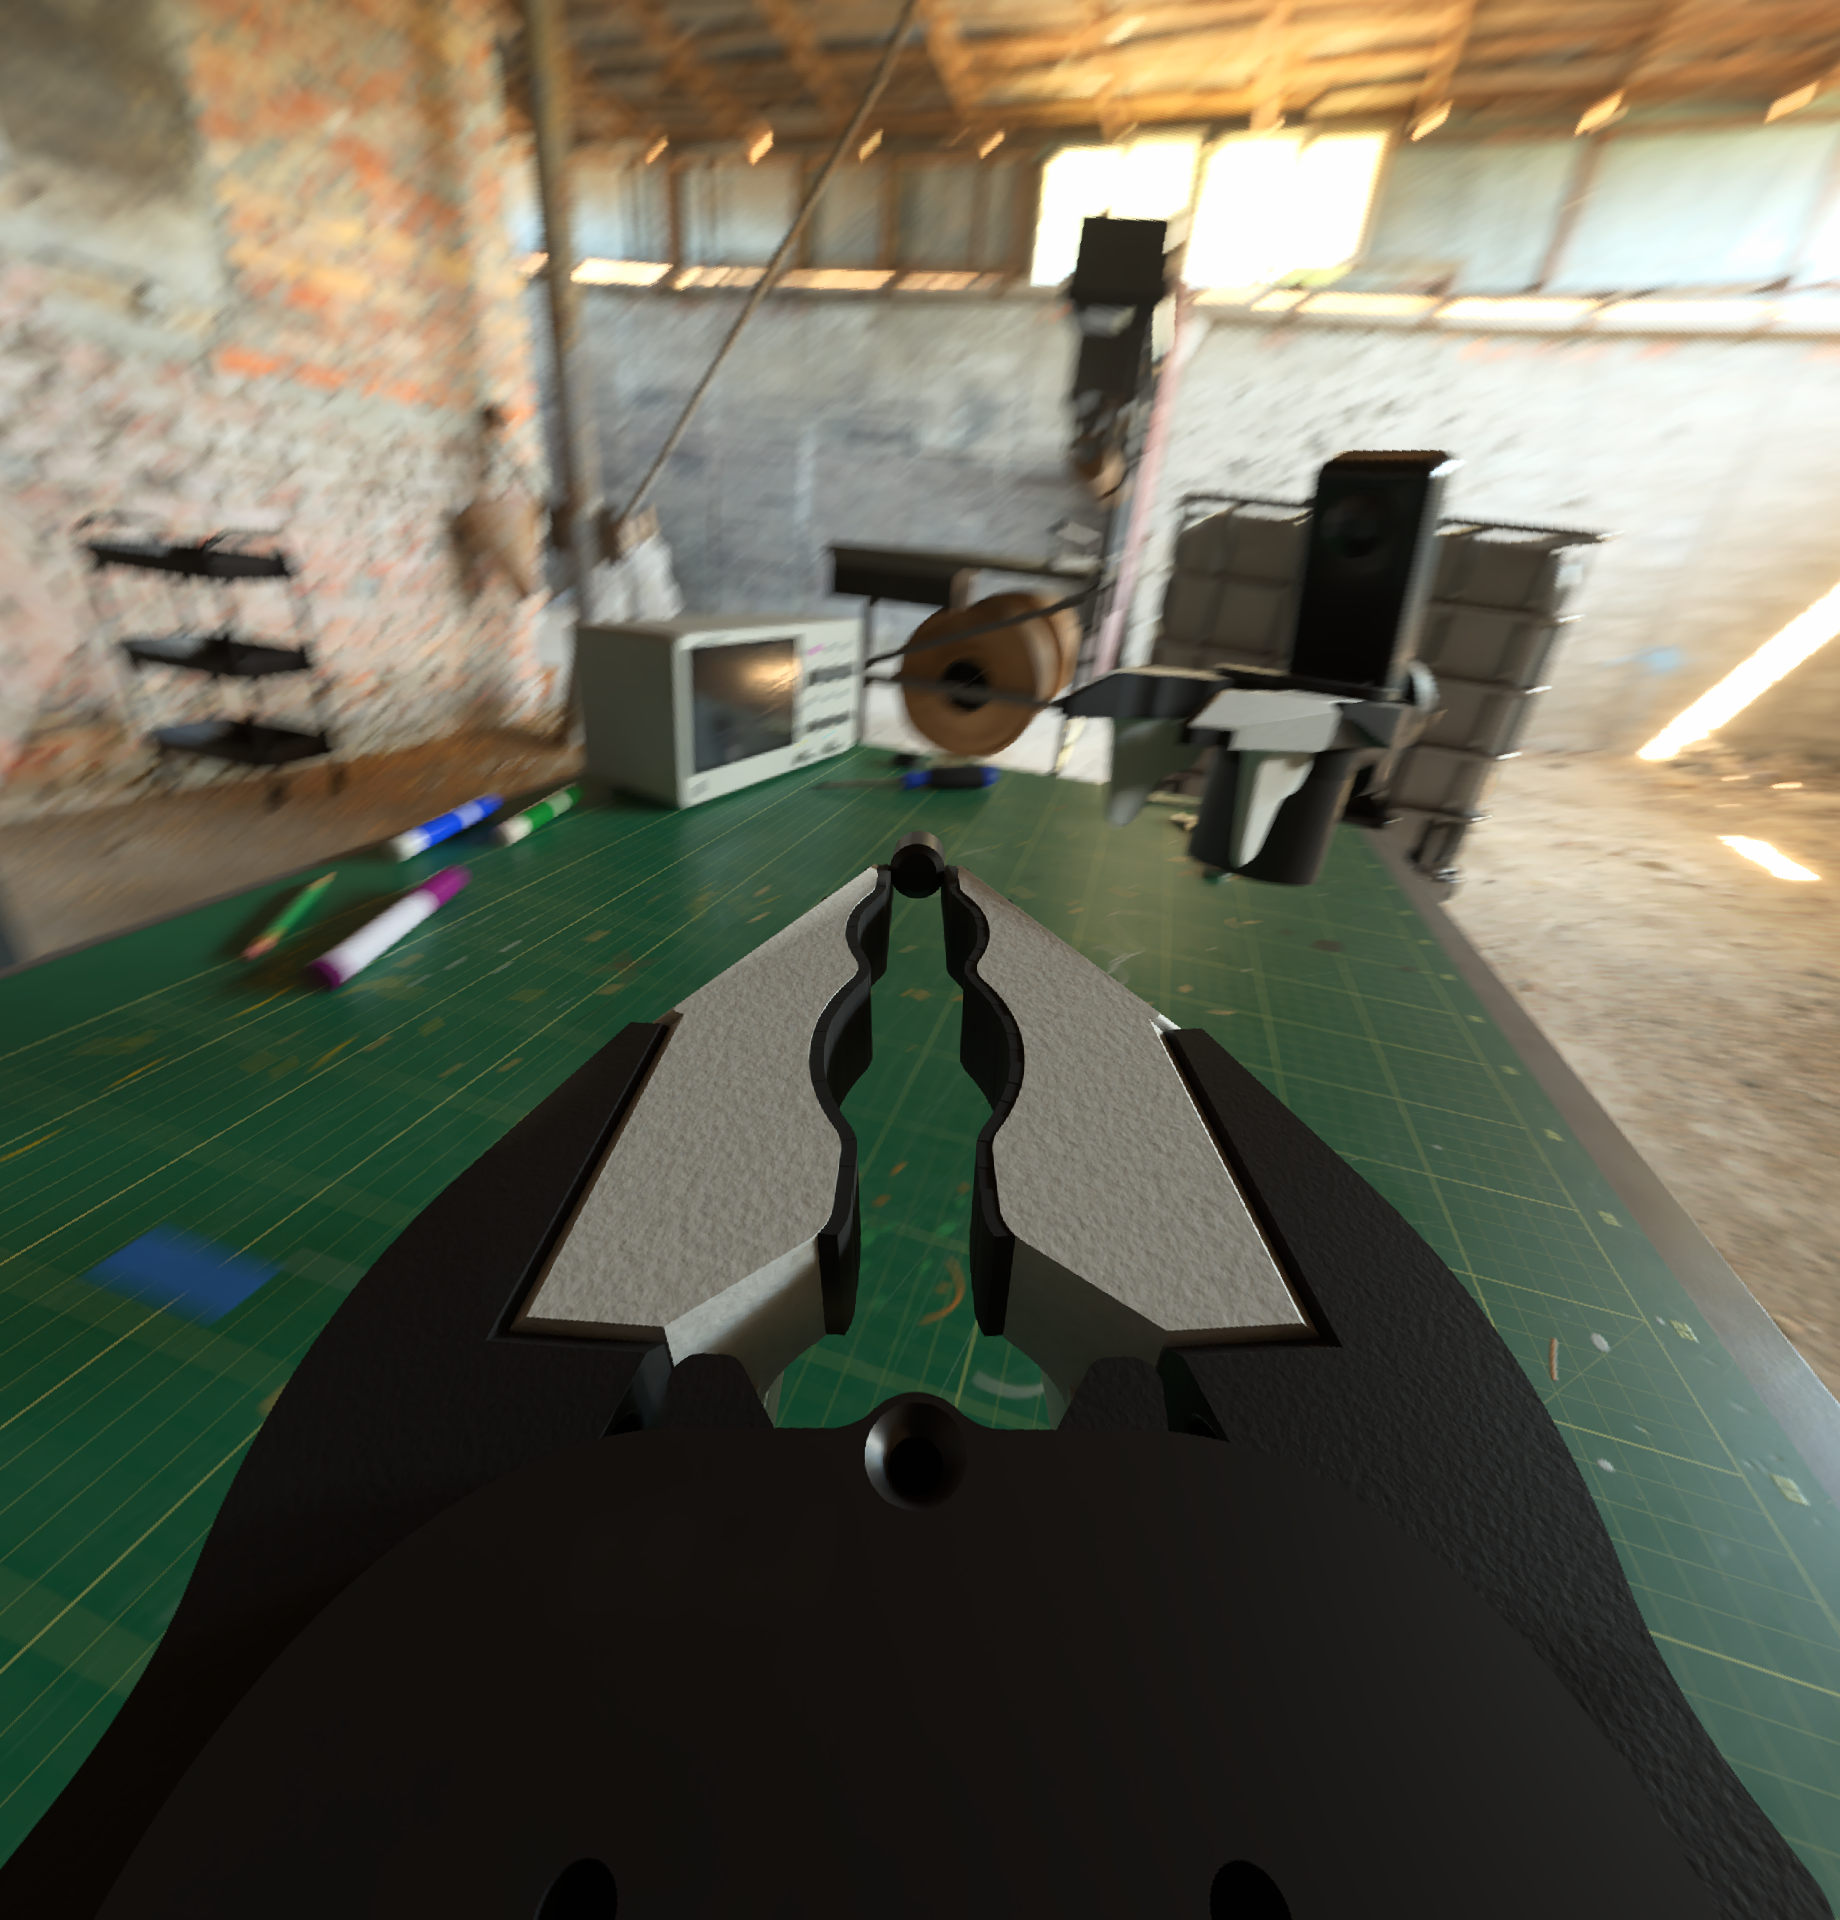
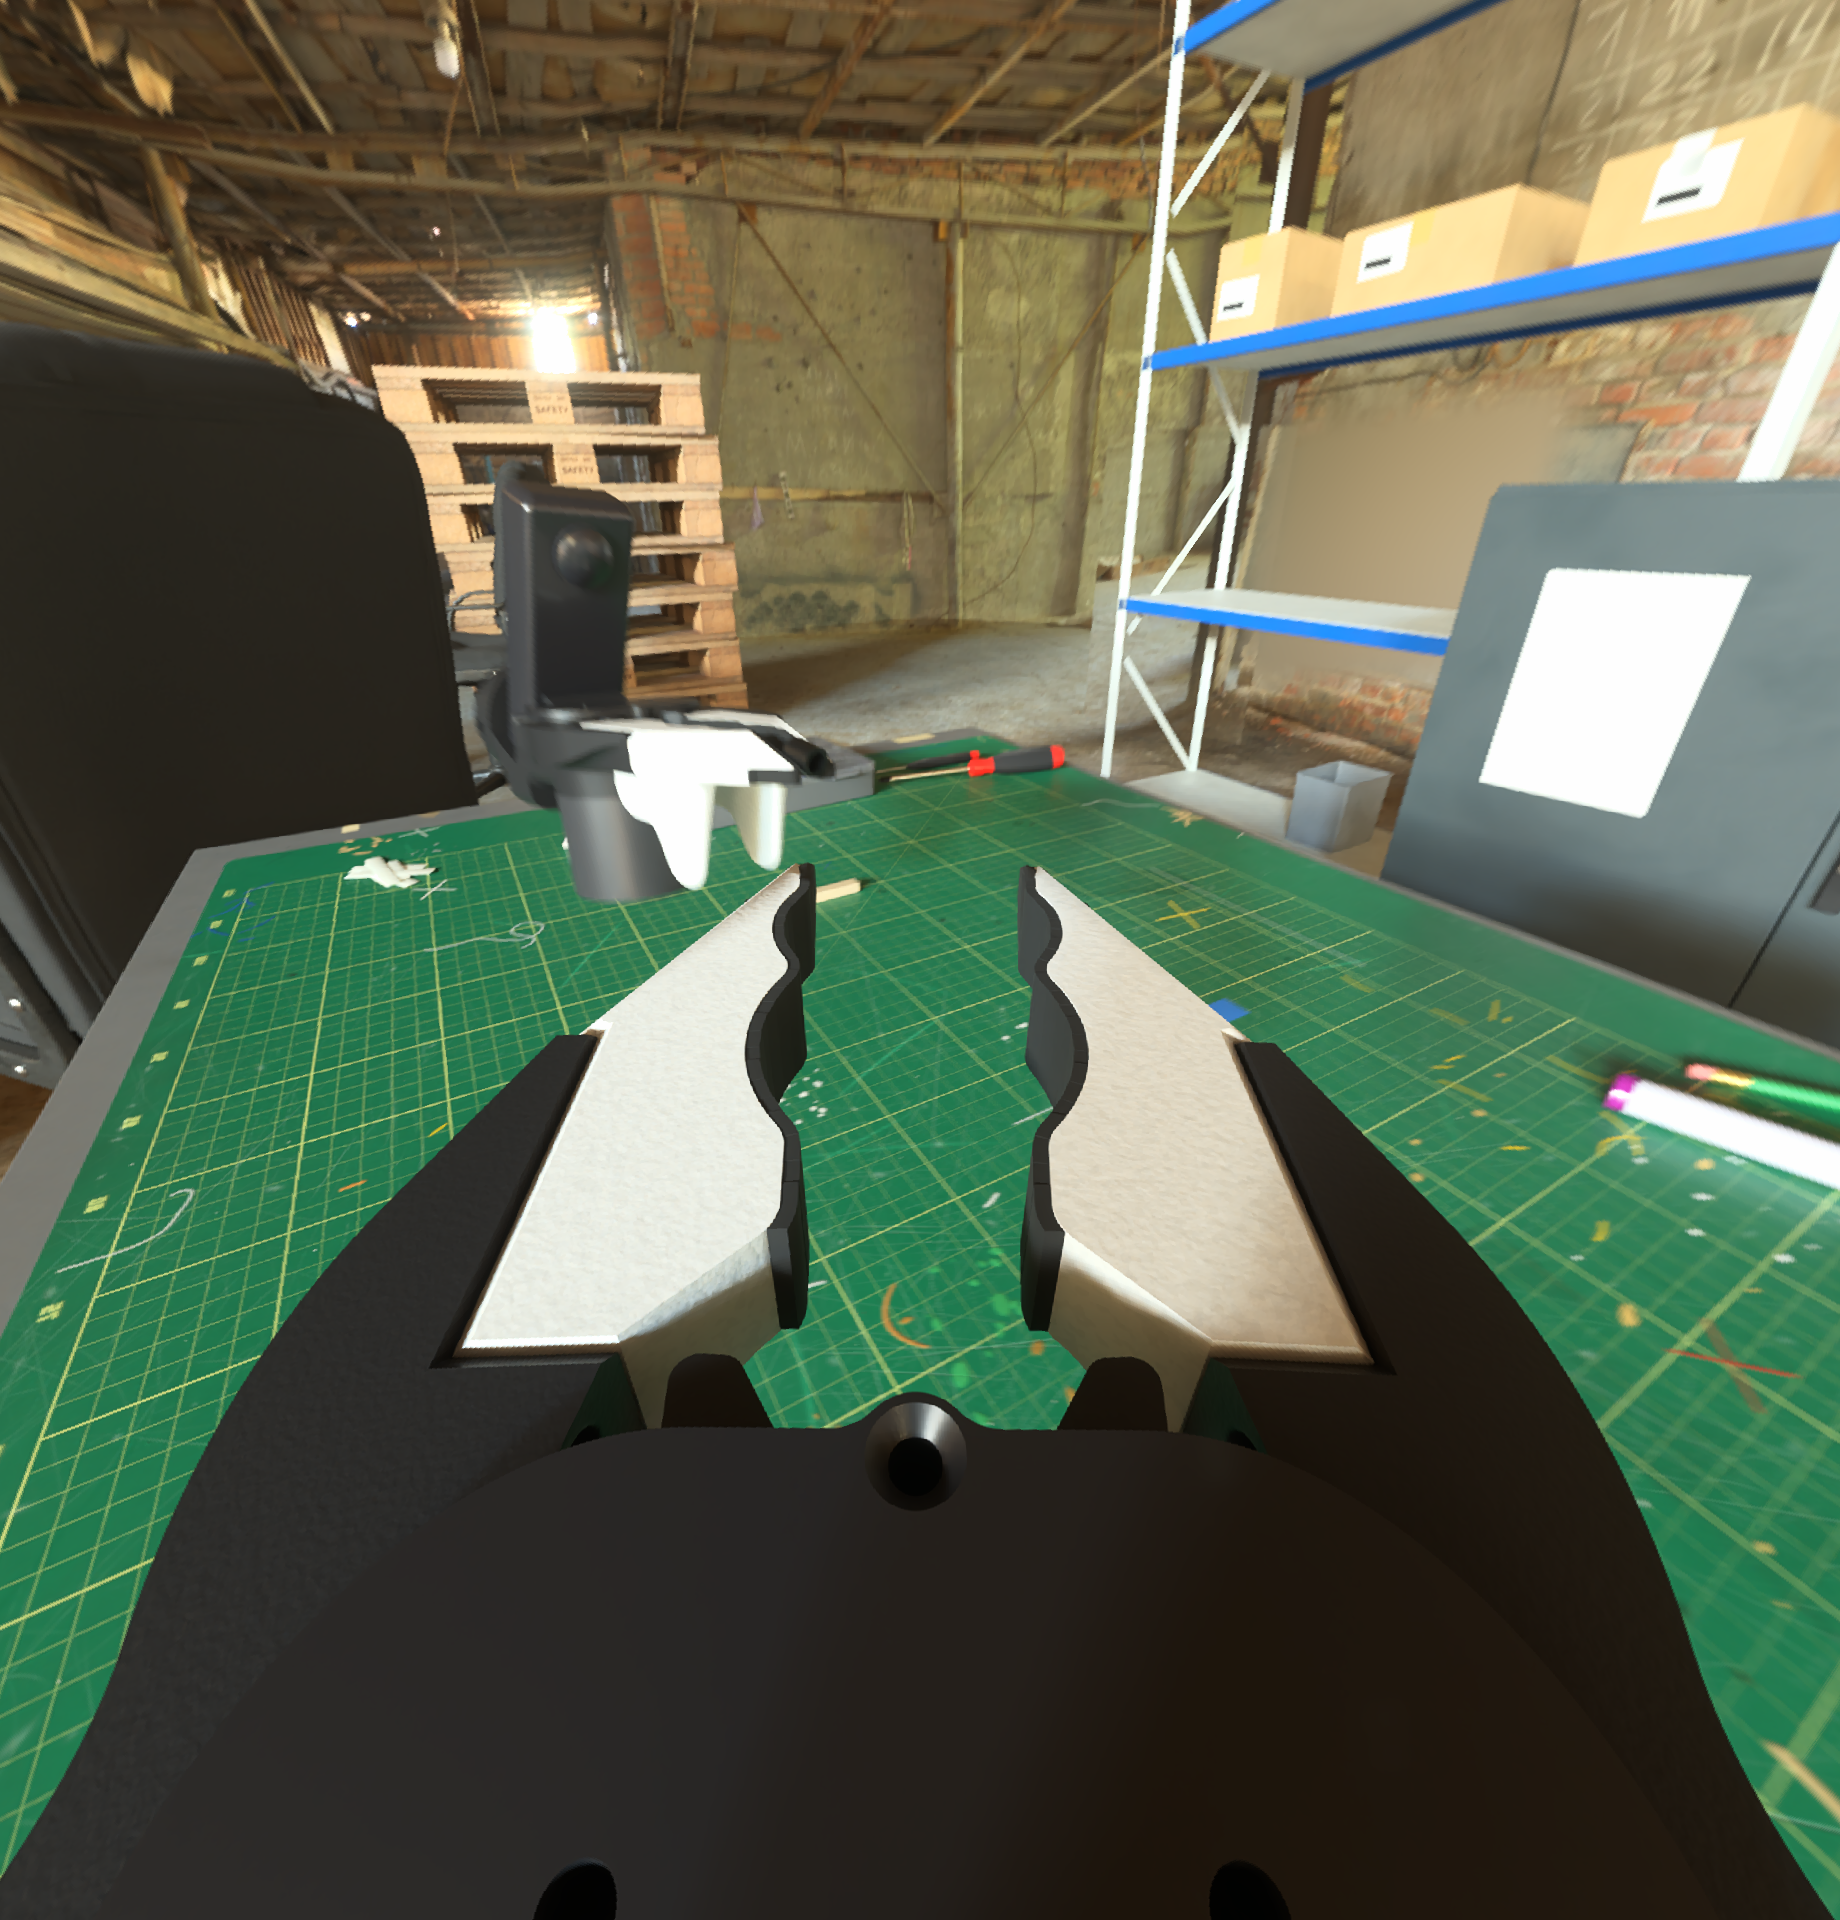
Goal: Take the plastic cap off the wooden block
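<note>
Left claw (image 1: 918, 883): white textured fingers with wavy black pads, tips pinched on a small round black plastic cap (image 1: 917, 869) held above the green gridded bench (image 1: 272, 1122). Cap axis runs away from the camera. Right claw (image 2: 916, 883): spread apart, holding nothing. Only its view shows a pale wooden block (image 2: 841, 889), a short stick lying flat by the left fingertip, pointing left to right.

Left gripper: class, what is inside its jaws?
A small black plastic cap is pinched at the tips of the left gripper, whose fingers hide the cap's sides. Under the gap behind it lies the green cutting mat.
</note>
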Available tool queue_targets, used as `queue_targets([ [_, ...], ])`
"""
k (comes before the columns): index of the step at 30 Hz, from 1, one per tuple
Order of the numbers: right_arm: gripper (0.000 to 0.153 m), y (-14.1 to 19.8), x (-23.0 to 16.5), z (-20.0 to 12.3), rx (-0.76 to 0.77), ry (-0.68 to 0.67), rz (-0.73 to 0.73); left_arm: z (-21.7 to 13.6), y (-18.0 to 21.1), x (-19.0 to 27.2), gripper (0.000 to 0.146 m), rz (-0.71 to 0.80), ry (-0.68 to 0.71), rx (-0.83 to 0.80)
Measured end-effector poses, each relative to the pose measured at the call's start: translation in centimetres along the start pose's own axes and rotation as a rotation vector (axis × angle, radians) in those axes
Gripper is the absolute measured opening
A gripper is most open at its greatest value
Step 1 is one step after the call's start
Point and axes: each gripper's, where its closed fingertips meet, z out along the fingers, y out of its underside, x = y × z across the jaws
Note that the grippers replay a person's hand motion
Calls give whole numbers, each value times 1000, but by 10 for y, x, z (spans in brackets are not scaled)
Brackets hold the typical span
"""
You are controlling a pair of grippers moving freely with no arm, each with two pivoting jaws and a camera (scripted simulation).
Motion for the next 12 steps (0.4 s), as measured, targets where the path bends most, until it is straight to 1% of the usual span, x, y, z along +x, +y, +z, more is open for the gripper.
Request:
queue_targets([
  [3,42,23,-17,16,-46,-7,6,31,31,25,9,17,141,73],
  [5,42,38,-20,21,-58,38,-16,44,47,38,9,16,211,100],
  [7,41,47,-23,24,-56,56,-42,52,60,45,9,21,251,114],
  [9,40,51,-24,28,-65,59,-43,55,63,51,9,12,284,124],
  [12,37,56,-32,34,-59,0,-47,56,67,55,9,53,291,107],
])
